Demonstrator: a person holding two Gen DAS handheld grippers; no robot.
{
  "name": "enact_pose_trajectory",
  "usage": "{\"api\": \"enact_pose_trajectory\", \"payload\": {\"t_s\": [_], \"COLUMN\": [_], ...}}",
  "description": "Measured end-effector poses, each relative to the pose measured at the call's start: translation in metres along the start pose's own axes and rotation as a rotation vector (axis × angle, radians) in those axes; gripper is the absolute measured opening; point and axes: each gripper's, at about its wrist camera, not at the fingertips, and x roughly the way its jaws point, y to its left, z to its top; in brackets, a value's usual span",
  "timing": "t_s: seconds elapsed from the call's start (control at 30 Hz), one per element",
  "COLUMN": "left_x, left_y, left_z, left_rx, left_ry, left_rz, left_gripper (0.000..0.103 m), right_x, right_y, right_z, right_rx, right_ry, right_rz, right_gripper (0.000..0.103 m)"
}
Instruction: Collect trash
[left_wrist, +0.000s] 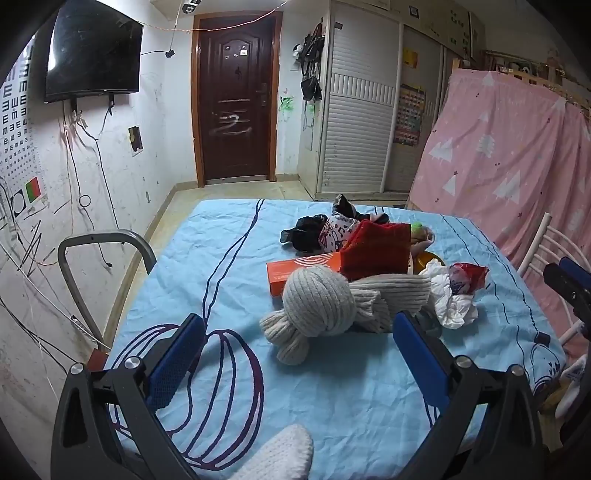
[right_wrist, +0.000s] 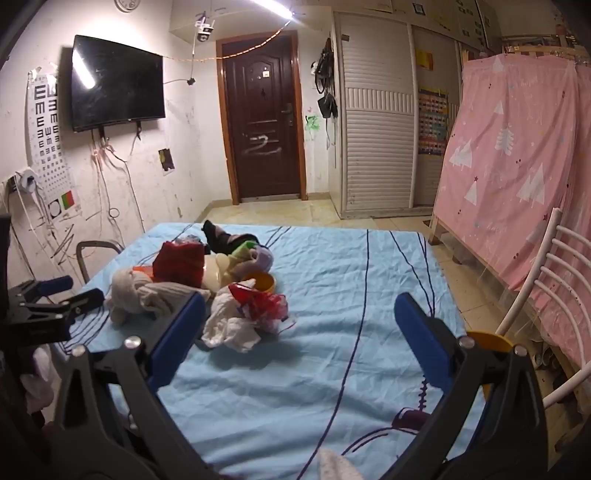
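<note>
Both tongs, left (left_wrist: 299, 328) and right (right_wrist: 299, 314), gape empty; yellow bowl's (right_wrist: 266, 283) contents hidden.

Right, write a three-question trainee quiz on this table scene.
1. True or false: the left tool is shut on the knotted grey scarf.
2. Which lies nearest the crumpled white paper? A) orange box B) red plastic wrapper C) black bag
3. Fill in: the pile sits on a light ___ cloth.

Key: 1 false, both the left and the right tool stand open and empty; 2 B; 3 blue.
</note>
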Motion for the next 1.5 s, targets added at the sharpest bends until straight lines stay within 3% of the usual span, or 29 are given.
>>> {"api": "enact_pose_trajectory", "payload": {"t_s": [1.5], "left_x": [-0.0022], "left_y": [-0.0034], "left_z": [-0.0008], "left_rx": [0.011], "left_ry": [0.008], "left_rz": [0.002], "left_gripper": [0.093], "right_x": [-0.0042], "right_y": [0.0032], "right_z": [0.0022], "right_rx": [-0.024], "right_ry": [-0.008], "right_rz": [-0.011], "right_gripper": [0.098]}}
